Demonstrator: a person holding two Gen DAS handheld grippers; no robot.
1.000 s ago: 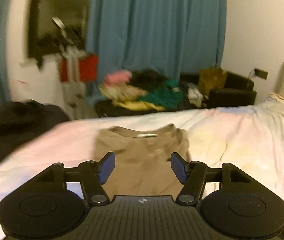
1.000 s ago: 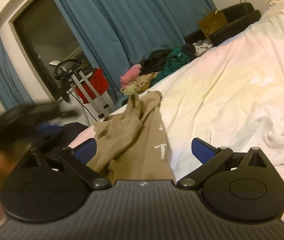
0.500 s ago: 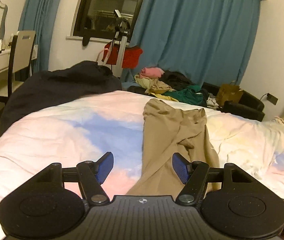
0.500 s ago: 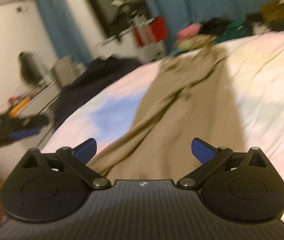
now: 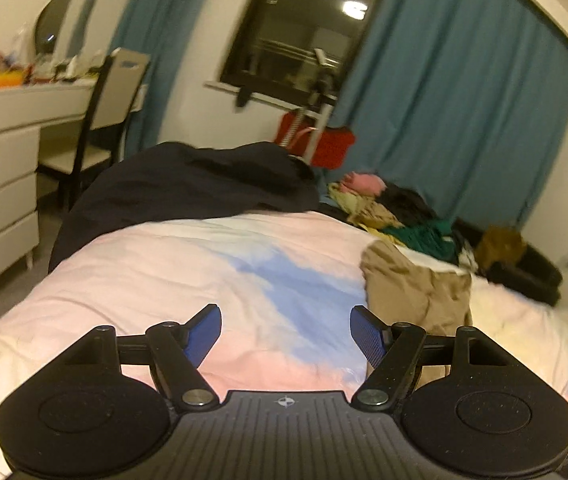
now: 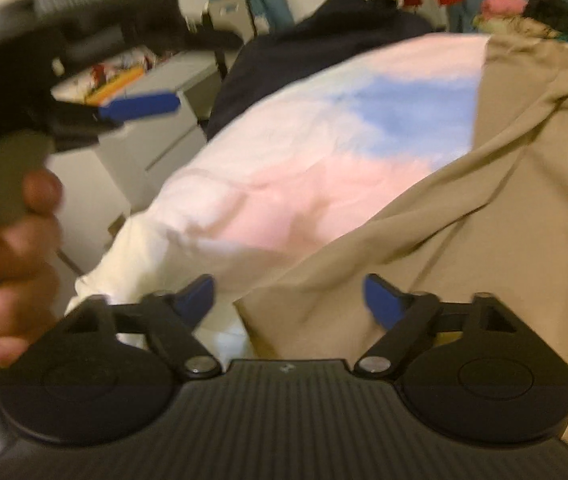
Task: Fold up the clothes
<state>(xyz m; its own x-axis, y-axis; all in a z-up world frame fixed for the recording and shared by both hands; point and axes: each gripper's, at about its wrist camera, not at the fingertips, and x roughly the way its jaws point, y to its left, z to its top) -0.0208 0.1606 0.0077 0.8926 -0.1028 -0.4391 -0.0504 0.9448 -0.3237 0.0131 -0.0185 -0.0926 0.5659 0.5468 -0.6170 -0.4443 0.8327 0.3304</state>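
While tan garment (image 6: 484,208) overhangs bed (image 6: 284,168) edge, hand-held grippers gape.

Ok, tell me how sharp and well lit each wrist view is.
Left wrist view: warm dim indoor light, a lamp reflection glaring in the dark window, fisheye-bowed walls, mild blur. Right wrist view: heavier motion blur, smearing the tan garment and the hand at left.

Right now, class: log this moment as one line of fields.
left gripper: open, over bedspread | right gripper: open, at tan garment | garment: unheld, partly folded
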